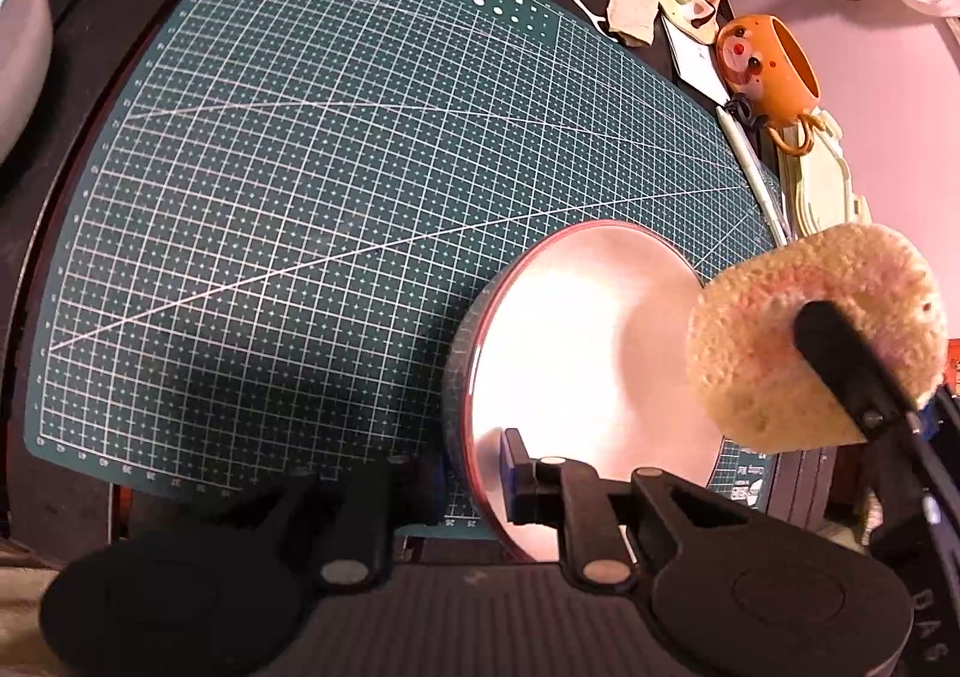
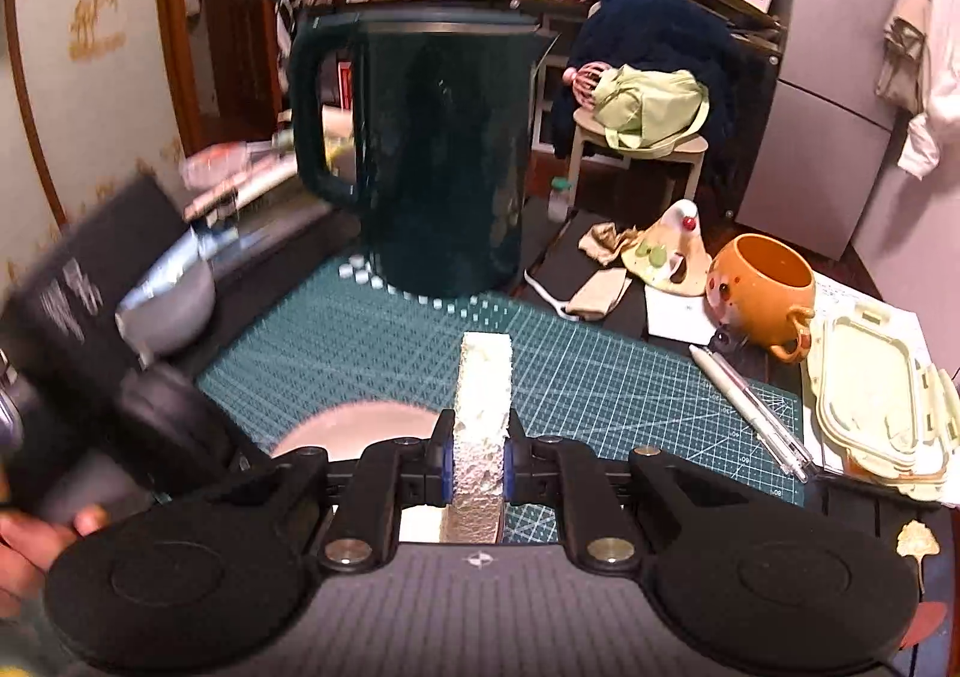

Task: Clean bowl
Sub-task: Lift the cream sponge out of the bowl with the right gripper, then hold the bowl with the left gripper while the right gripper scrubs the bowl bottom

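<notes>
Left wrist view: the bowl (image 1: 588, 377) is seen at the lower right of the frame, tipped up on the green cutting mat (image 1: 300, 197) that covers the desk (image 1: 96, 95), its pale inside turned toward the sponge (image 1: 780, 341). Its near rim is pinched by the left hand-held gripper (image 1: 474, 485), one finger inside and one outside. In the right wrist view the right hand-held gripper (image 2: 477, 464) is closed on the sponge (image 2: 483, 407), which is held edge-on at centre frame, with the bowl (image 2: 360, 428) just left of it. The wiping is judged best done with the rim kept clamped and steady, the sponge's broad face pressed flat to the inner wall and swept round, and pressure kept moderate so the bowl is not levered out of the grip.
</notes>
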Demonstrator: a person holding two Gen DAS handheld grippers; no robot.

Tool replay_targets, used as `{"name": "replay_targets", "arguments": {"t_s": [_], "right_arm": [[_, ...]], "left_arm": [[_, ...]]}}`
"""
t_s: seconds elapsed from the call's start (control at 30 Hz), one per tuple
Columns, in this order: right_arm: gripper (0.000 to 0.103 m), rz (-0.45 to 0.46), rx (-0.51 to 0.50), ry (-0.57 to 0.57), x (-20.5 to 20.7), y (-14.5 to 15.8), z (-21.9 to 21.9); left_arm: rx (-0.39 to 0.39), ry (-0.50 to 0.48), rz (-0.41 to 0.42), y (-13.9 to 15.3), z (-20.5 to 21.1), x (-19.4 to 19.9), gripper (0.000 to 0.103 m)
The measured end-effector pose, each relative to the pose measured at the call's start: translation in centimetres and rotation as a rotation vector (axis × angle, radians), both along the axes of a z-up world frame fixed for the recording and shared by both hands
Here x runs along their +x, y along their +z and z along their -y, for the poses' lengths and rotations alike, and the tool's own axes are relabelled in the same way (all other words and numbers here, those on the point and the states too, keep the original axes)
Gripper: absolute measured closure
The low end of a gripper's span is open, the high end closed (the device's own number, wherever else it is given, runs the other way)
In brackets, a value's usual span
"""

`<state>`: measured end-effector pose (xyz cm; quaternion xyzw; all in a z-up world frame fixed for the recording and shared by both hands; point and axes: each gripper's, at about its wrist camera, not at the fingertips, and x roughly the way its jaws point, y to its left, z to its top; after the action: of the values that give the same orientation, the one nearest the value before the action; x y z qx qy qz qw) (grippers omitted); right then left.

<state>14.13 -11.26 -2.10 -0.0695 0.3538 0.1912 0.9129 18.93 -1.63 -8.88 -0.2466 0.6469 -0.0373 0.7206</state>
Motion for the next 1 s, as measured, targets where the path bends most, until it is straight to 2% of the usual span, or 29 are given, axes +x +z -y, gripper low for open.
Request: {"name": "replay_targets", "arguments": {"t_s": [0.13,0.23,0.3,0.37,0.5,0.63,0.77,0.8,0.83,1.0], "right_arm": [[0.09,-0.013,0.053,-0.017,0.3,0.5,0.9],[0.09,-0.023,0.093,-0.03,0.6,0.9,1.6],[0.09,-0.029,0.12,-0.039,0.7,1.1,2.1],[0.09,-0.036,0.146,-0.047,0.9,1.3,2.6],[0.09,-0.058,0.189,-0.05,1.1,1.4,3.1],[0.09,-0.065,0.211,-0.027,1.1,1.3,3.0],[0.09,-0.045,0.208,-0.012,0.9,0.9,2.6],[0.09,-0.044,0.212,-0.012,0.9,0.7,2.5],[0.09,-0.042,0.216,-0.013,0.9,0.5,2.4],[0.09,-0.049,0.23,0.006,1.1,-0.5,1.8]], "left_arm": [[0.03,0.023,0.035,0.4,-0.2,1.2,0.092],[0.044,0.038,0.085,1.0,-0.3,2.1,0.093],[0.08,0.051,0.139,1.5,-0.6,2.8,0.092],[0.067,0.055,0.152,1.7,-0.6,3.2,0.092],[0.029,0.041,0.143,1.8,-0.3,3.4,0.075],[0.029,0.032,0.118,2.1,0.6,3.0,0.071],[0.03,0.041,0.066,1.5,1.7,2.0,0.073],[0.037,0.038,0.052,1.1,2.0,1.8,0.076],[0.042,0.032,0.043,0.9,2.3,1.7,0.085],[0.055,0.043,0.039,0.4,2.5,1.8,0.087]]}}
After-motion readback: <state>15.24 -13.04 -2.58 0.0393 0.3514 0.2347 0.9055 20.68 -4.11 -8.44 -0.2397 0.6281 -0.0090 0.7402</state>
